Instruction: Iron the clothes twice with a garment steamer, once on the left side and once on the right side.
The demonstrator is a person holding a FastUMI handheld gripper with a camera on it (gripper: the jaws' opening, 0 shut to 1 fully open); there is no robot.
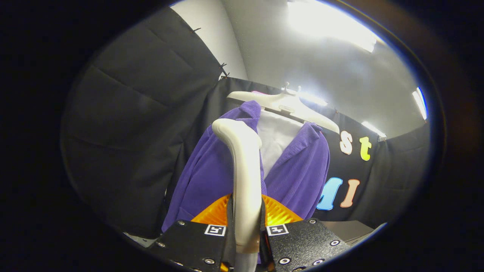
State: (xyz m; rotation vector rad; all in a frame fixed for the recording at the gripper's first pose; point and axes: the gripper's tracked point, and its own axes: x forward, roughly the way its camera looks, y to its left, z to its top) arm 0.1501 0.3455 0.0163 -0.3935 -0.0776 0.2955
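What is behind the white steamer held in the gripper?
Behind the steamer, clamped between the gripper fingers, a purple jacket hangs open on a white hanger over a white shirt. The steamer's handle hides the jacket's middle; its orange part covers the hem.

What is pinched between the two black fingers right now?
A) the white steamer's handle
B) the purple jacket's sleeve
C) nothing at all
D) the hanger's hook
A: the white steamer stands upright with its handle clamped by both fingers of the gripper, while the purple jacket hangs on its hanger beyond them.
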